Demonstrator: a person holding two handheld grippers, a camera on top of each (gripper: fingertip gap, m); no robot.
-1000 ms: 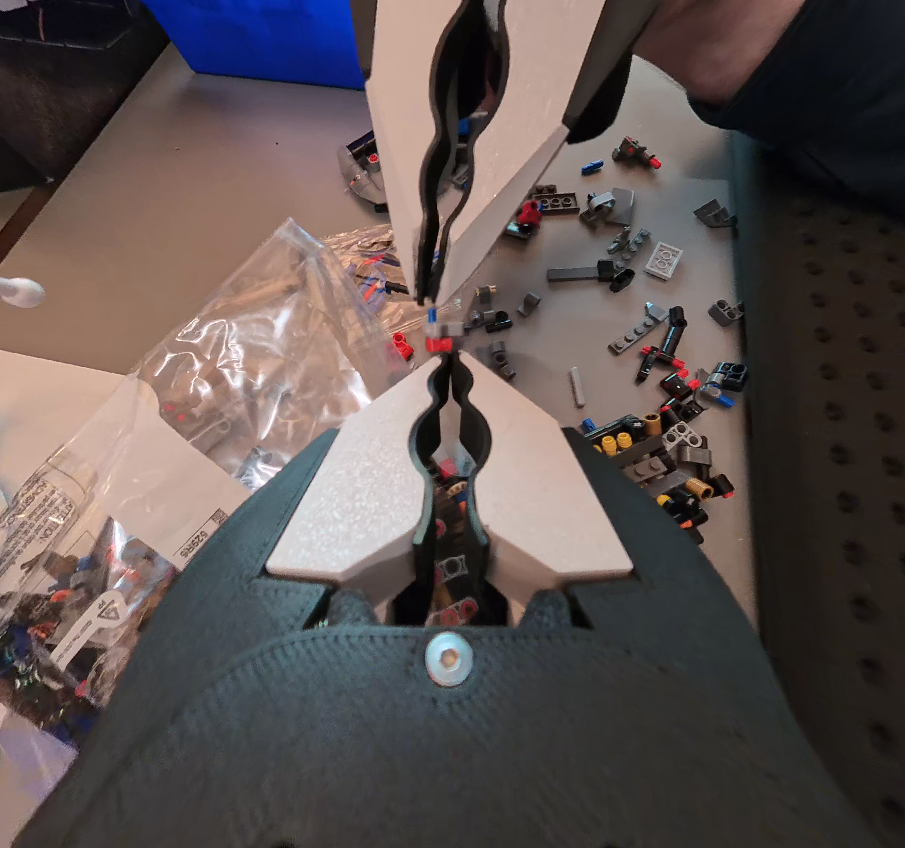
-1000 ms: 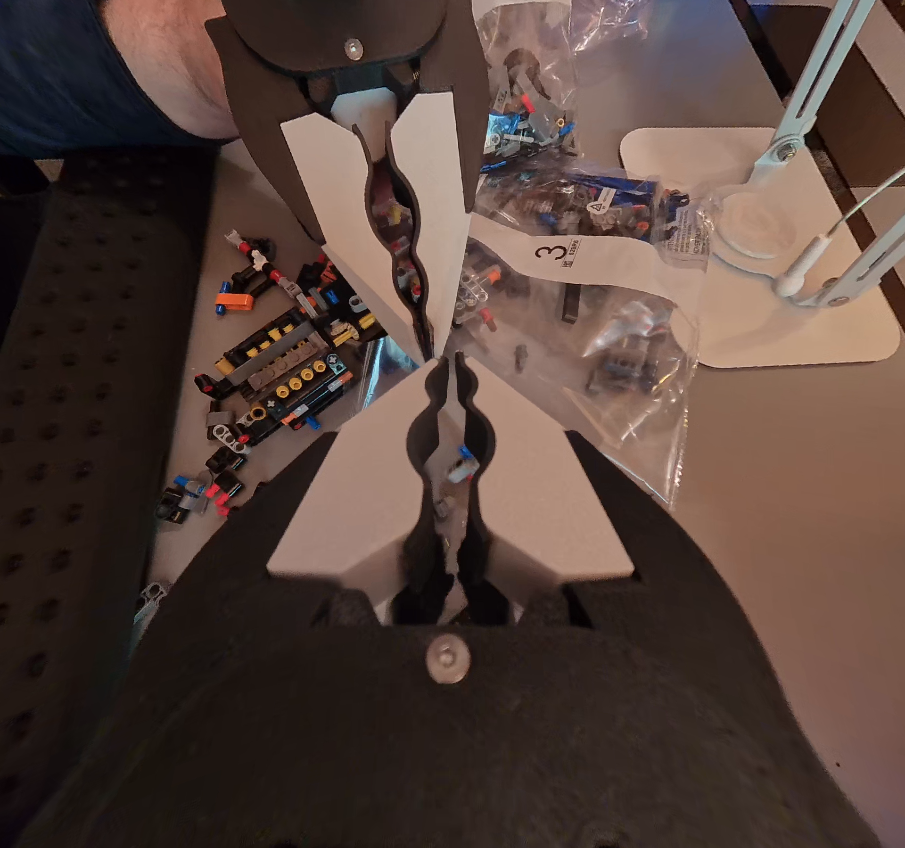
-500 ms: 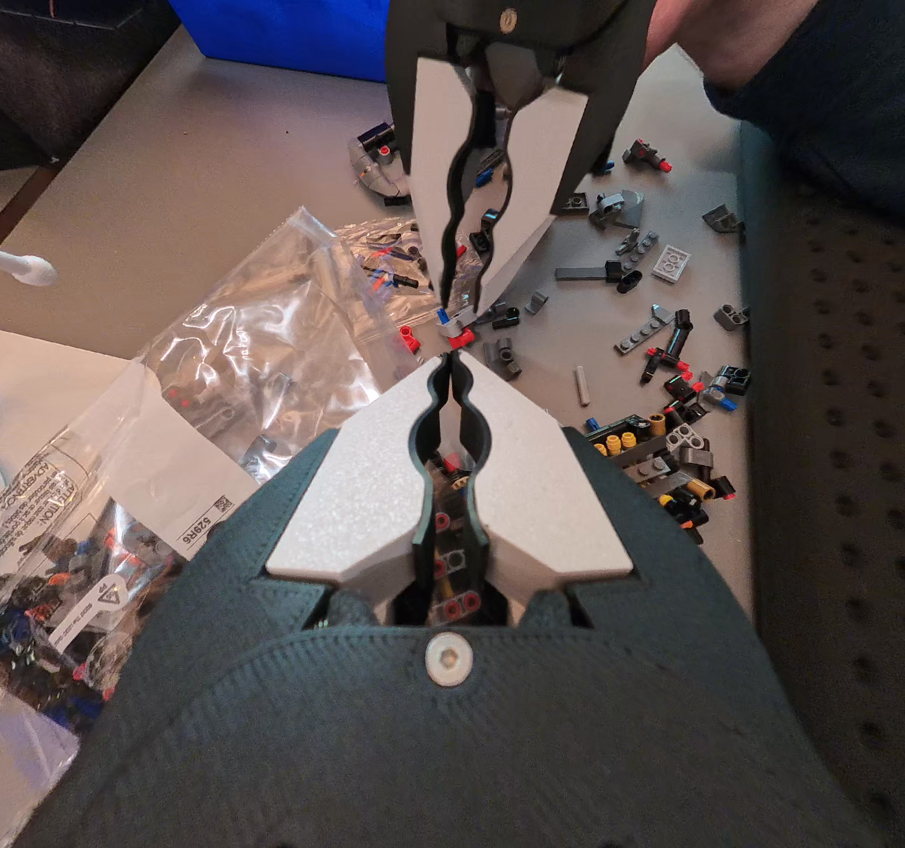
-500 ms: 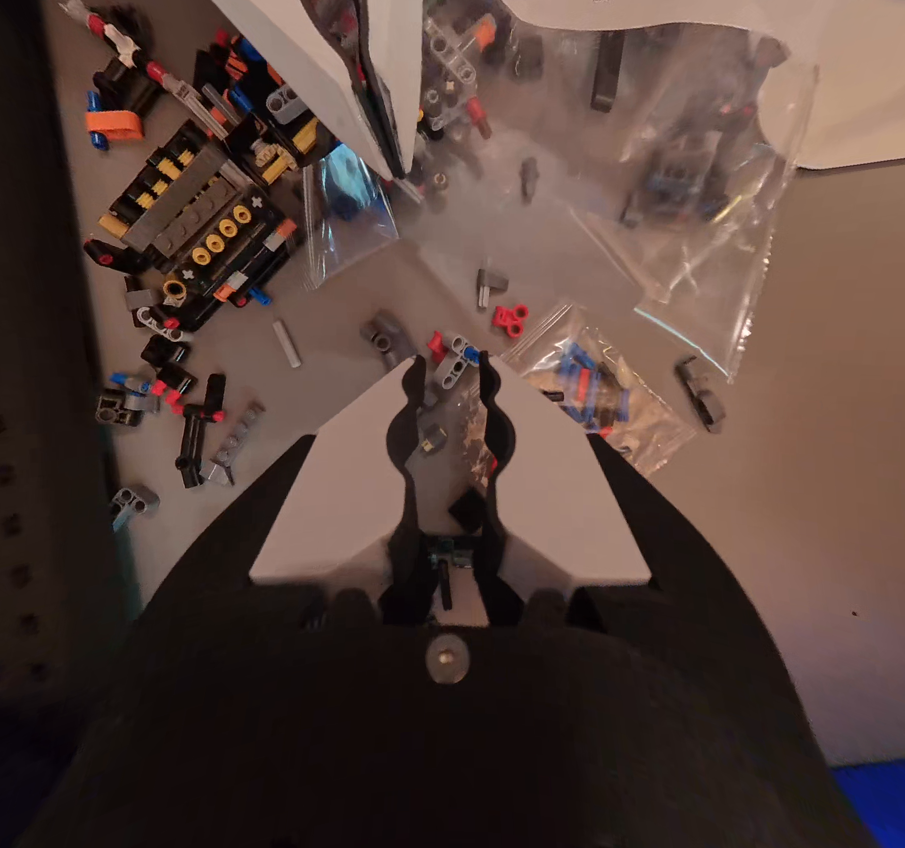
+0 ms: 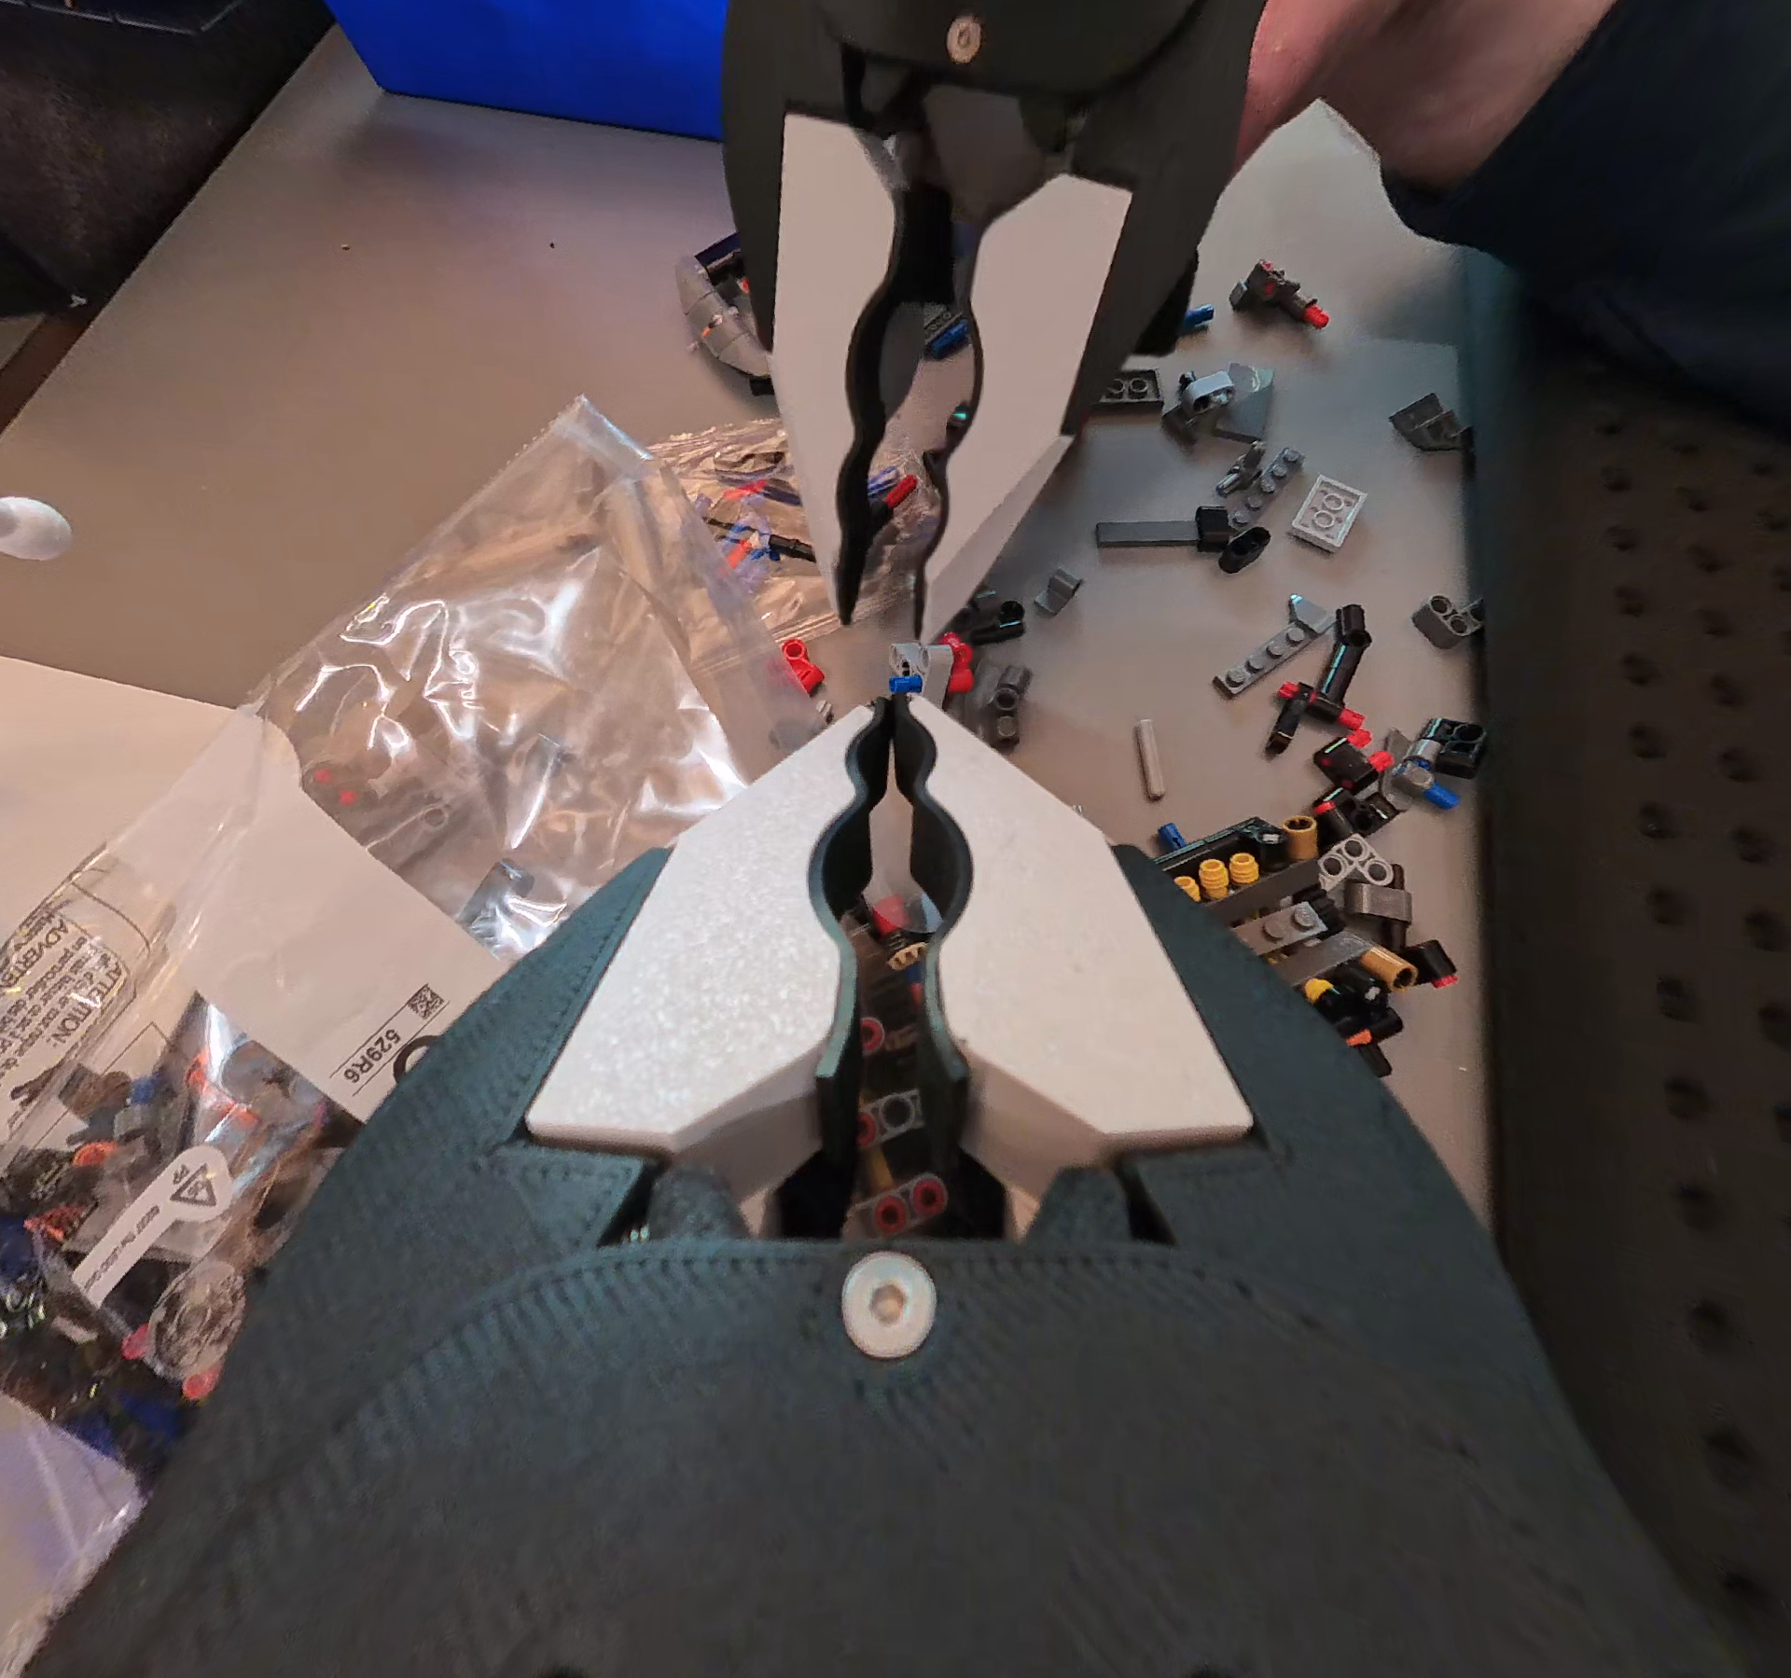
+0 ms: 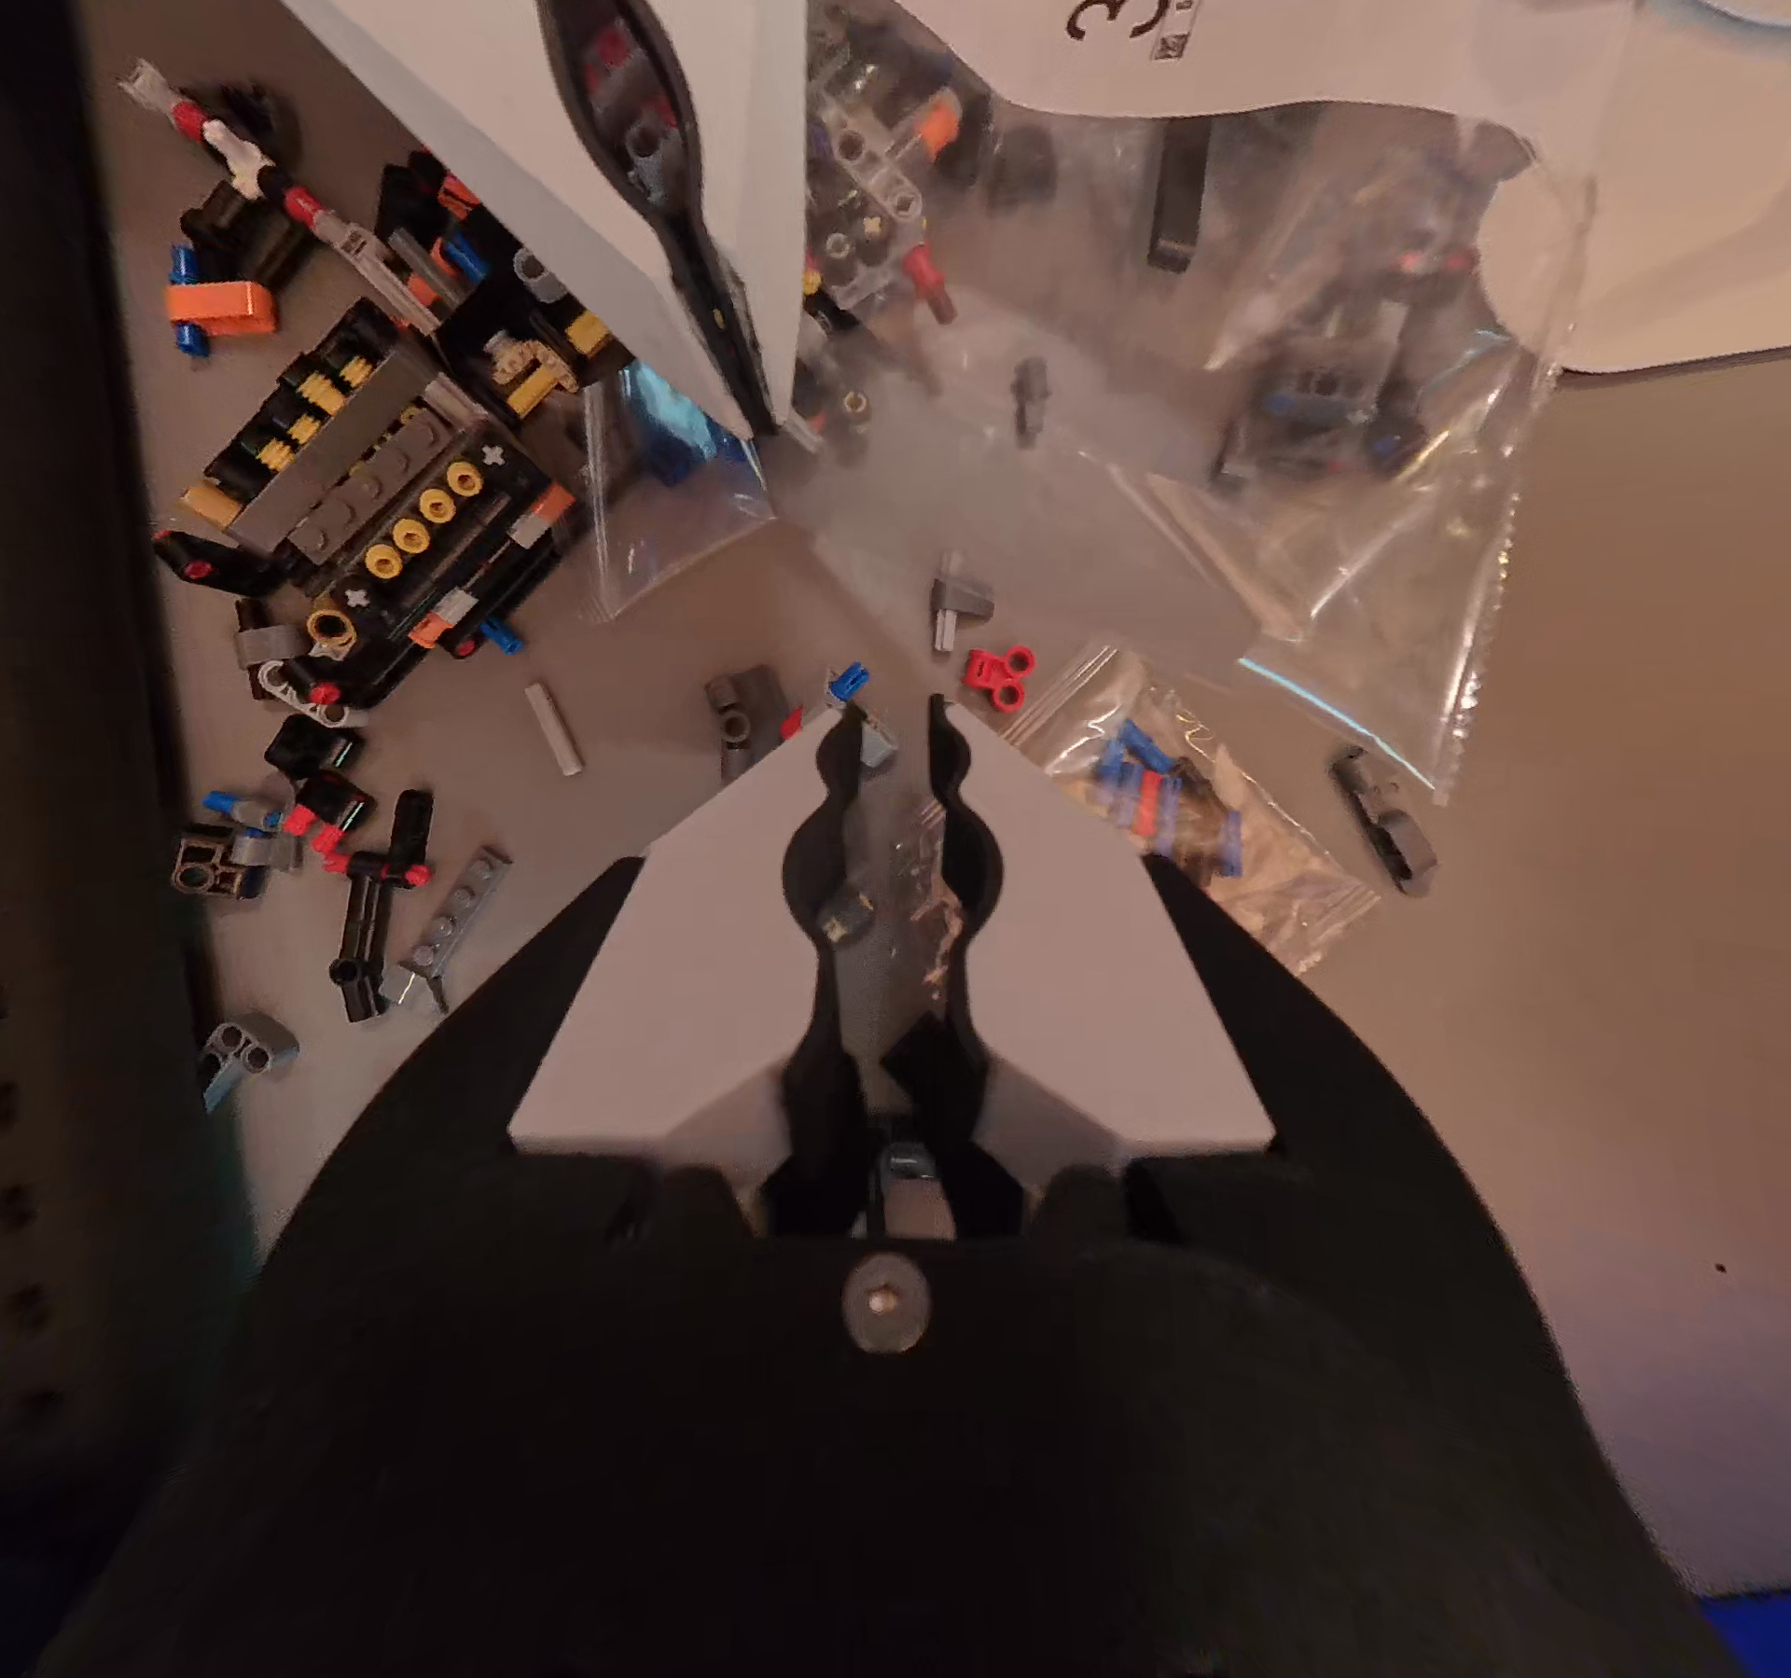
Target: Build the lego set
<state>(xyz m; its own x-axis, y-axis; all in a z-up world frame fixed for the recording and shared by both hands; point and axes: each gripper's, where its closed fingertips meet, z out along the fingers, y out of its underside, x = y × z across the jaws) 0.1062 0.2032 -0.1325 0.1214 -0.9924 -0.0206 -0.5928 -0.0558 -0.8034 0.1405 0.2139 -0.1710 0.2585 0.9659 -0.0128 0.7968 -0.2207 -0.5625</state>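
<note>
The left gripper (image 5: 894, 711) pinches a small grey piece (image 5: 921, 662); the right gripper (image 5: 880, 609), pointing down opposite, has its fingers slightly parted.

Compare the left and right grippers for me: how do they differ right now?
The left gripper has its jaws shut, tips touching; the right gripper has its jaws apart. The left's housing looks dark green, the right's black. Both point at the small grey connector between them.

the left wrist view is bright and sharp with glare on the plastic bags (image 5: 465, 662), while the right wrist view is dim, warm-tinted, soft with motion blur, both bowed at the edges.
</note>
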